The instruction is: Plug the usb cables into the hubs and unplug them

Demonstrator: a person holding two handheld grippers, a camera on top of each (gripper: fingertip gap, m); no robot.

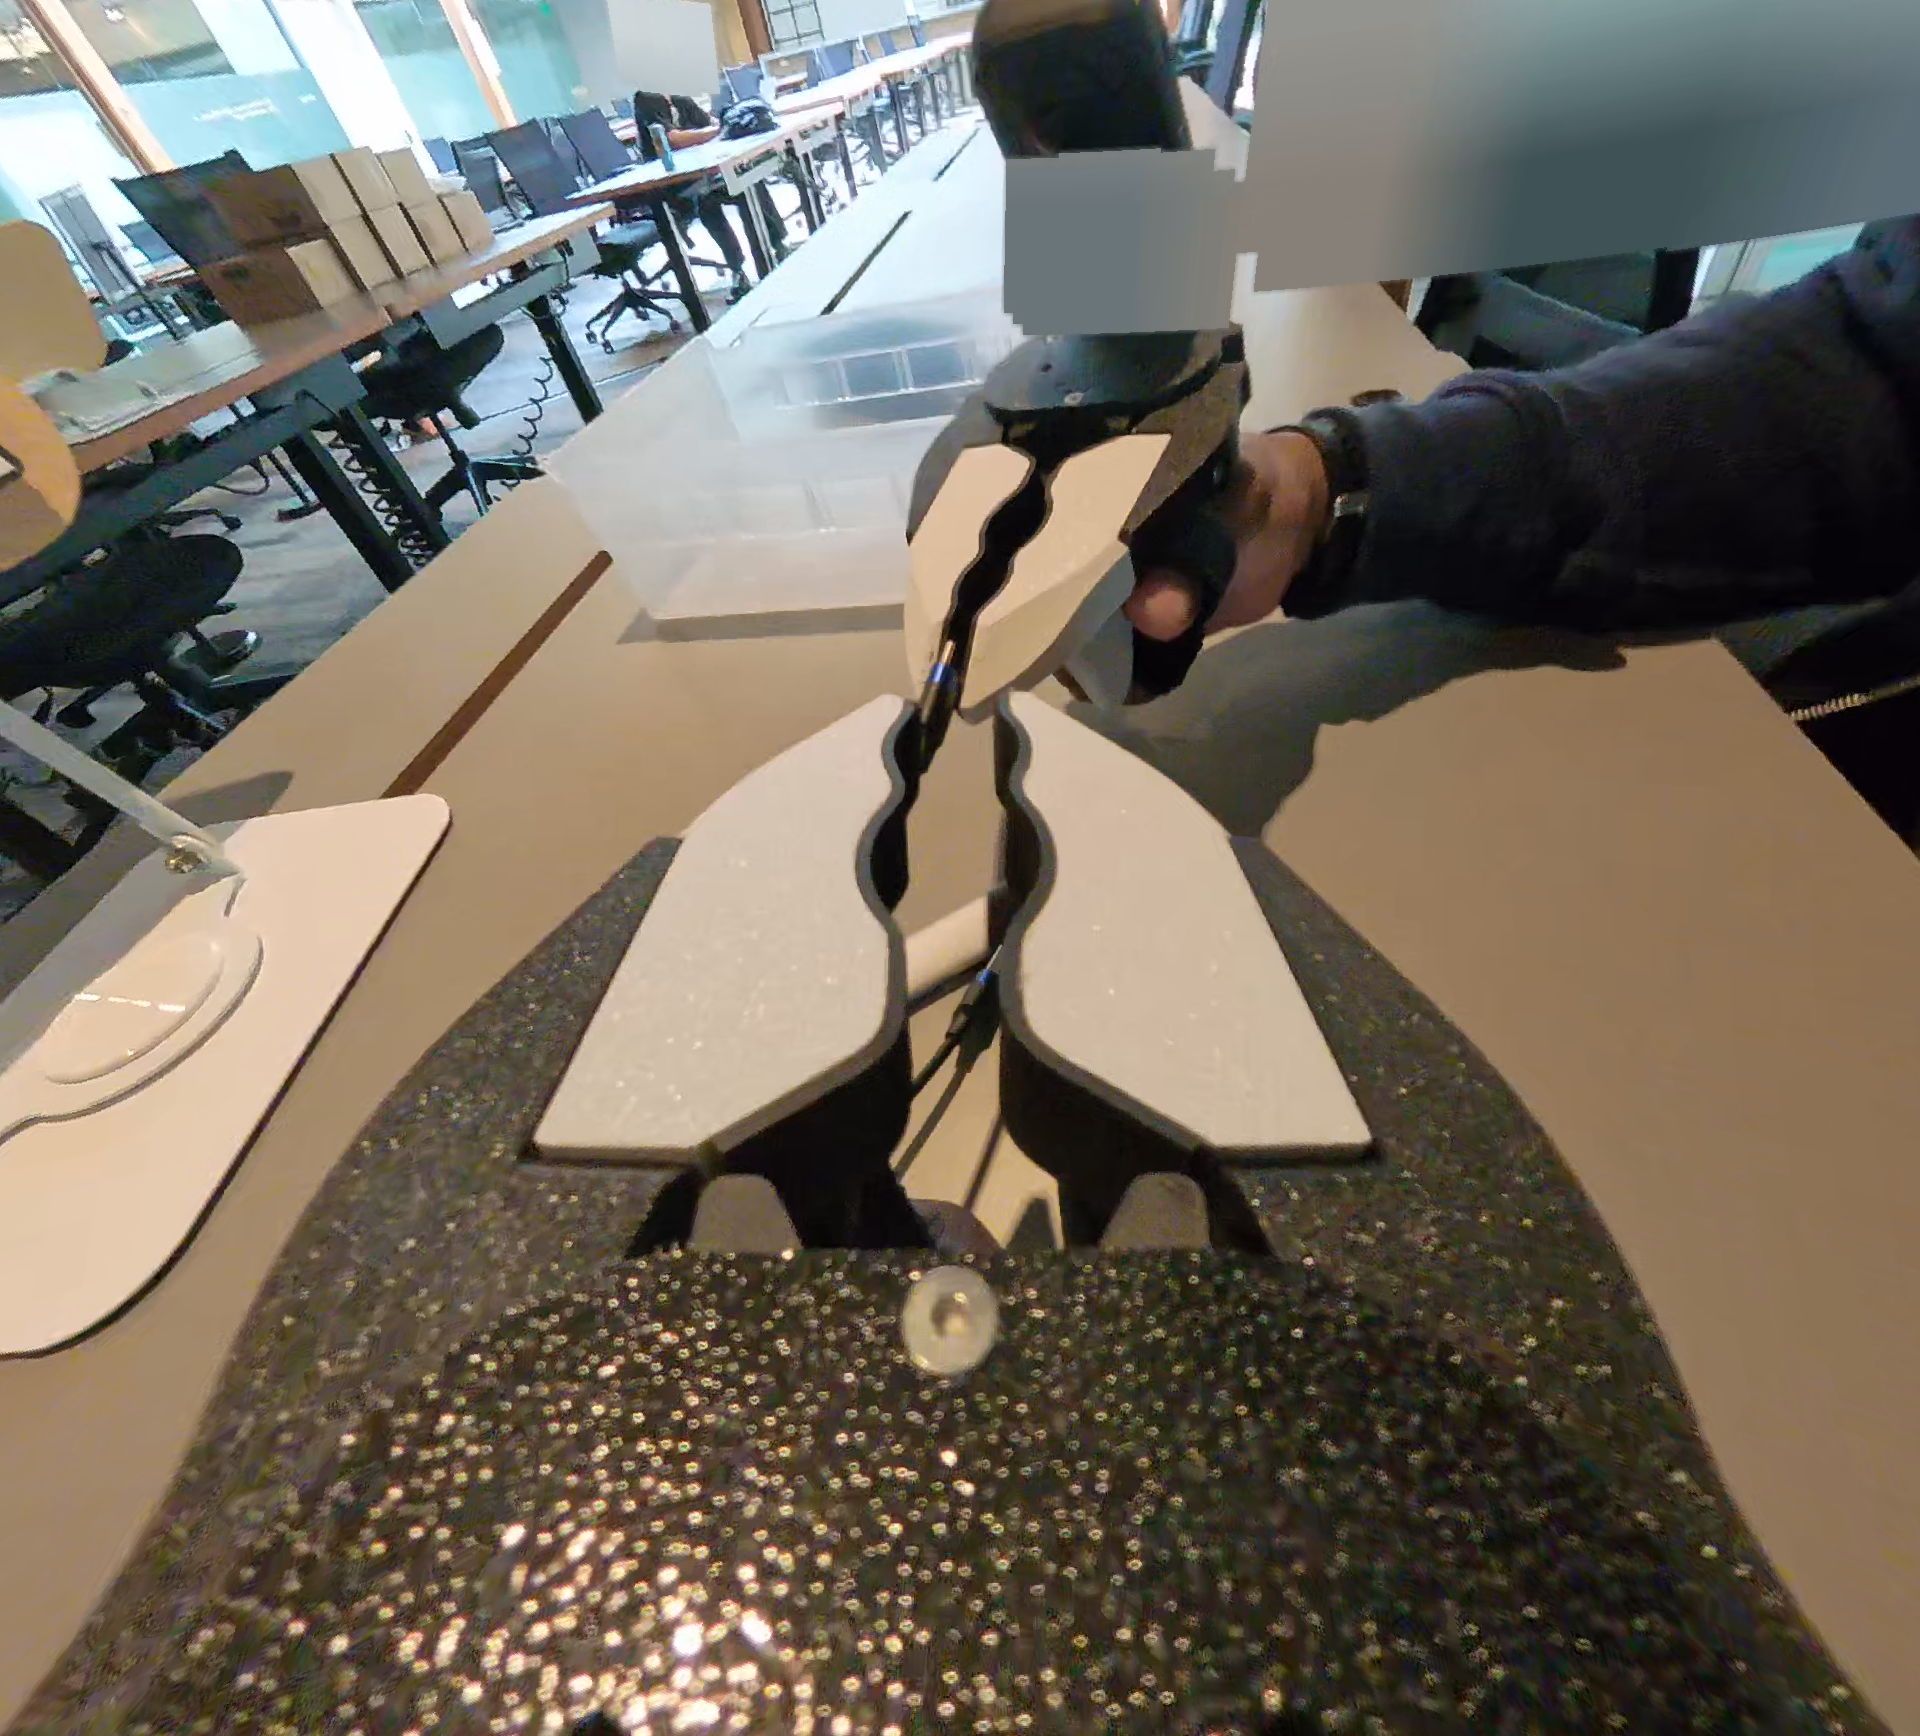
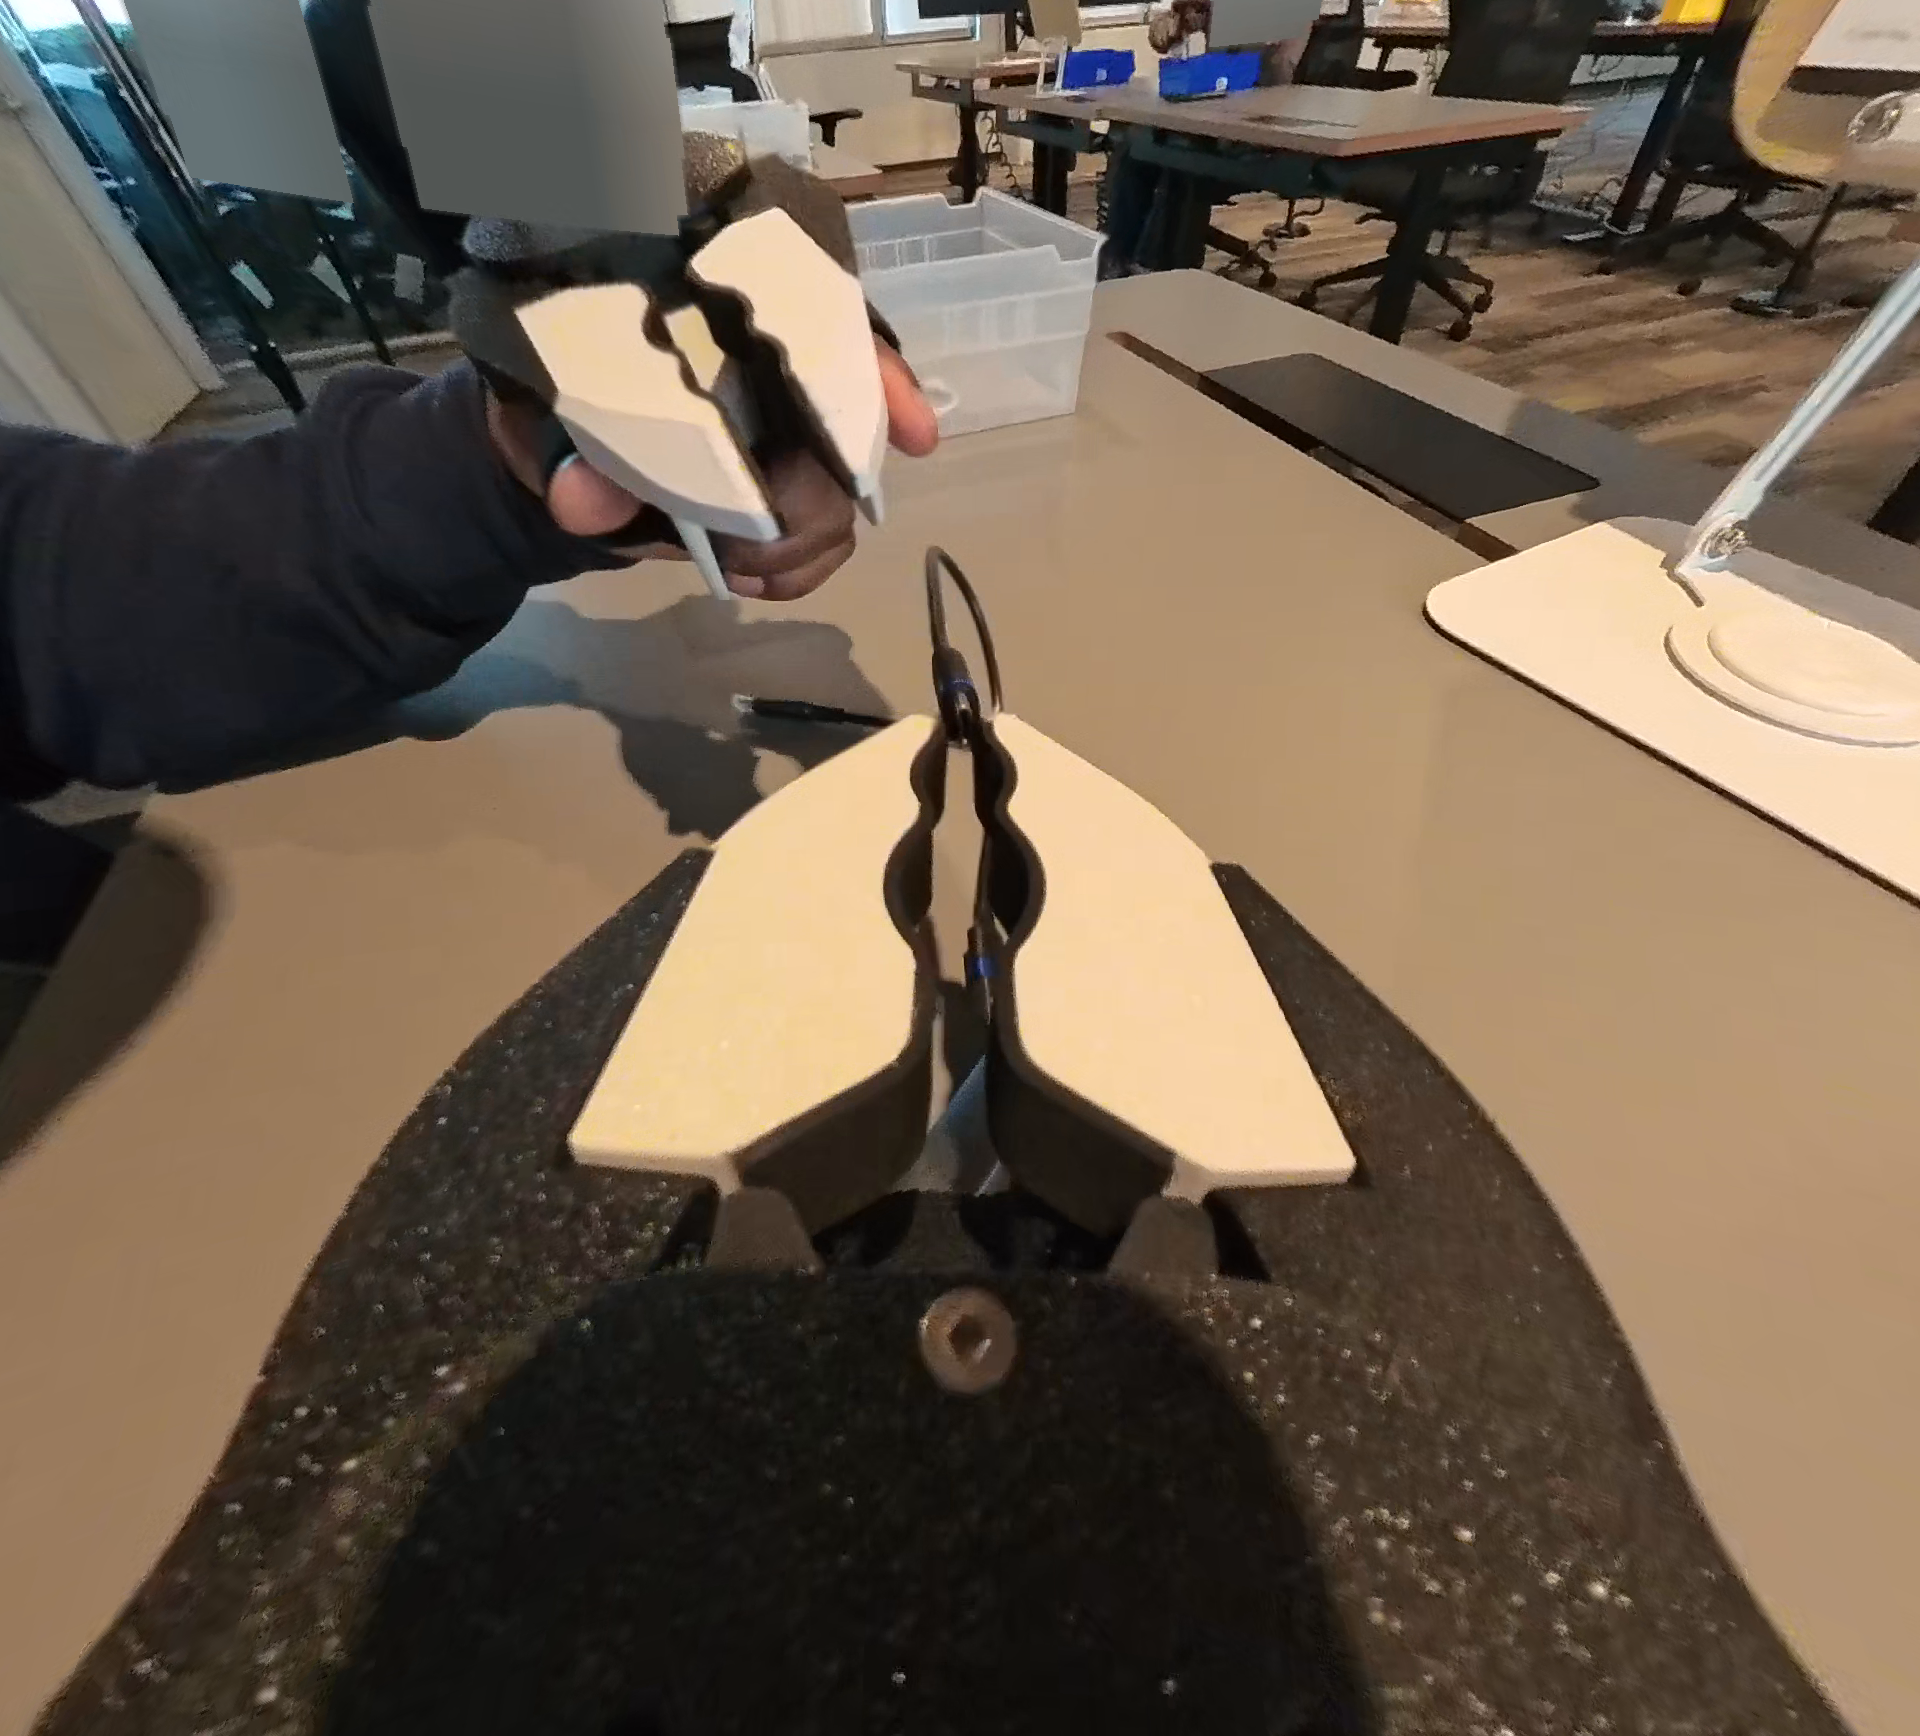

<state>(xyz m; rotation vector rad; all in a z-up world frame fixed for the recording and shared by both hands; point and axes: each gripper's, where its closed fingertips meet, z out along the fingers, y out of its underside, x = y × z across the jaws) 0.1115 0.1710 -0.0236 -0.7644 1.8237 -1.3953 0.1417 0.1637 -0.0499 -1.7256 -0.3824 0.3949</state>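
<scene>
In the left wrist view, the left gripper (image 1: 951, 720) sits low over the grey table (image 1: 1455, 1011) with its jaws spread a little, nothing pinched between them; through the gap a pale hub (image 1: 940, 943) lies on the table with a black cable end (image 1: 977, 1000) at or beside it, and whether that end is seated in a port cannot be told; directly ahead, the right gripper (image 1: 951, 684) points downward toward the left tips, its jaws pressed on a black usb plug (image 1: 938, 680) with a blue ring. To do the step well, judge the plug's axis against the port before advancing; steady the hub with the left gripper so it does not slide; push straight, without twisting. The right hand (image 1: 1226, 543) wraps the handle, sleeved forearm reaching in from the right, wrist tipped down. In the right wrist view, the right gripper (image 2: 961, 725) pinches the plug (image 2: 956, 699) at the very tips, the cable (image 2: 961, 595) looping up and back down through the gap; another loose connector (image 2: 800, 710) lies flat on the table (image 2: 1247, 751), well apart from any hub seen here; the left gripper (image 2: 821, 512) is held raised at the upper left, jaws slightly parted and empty, the left hand (image 2: 790, 533) curled beneath it; a clear bin (image 2: 977, 304) stands behind.
</scene>
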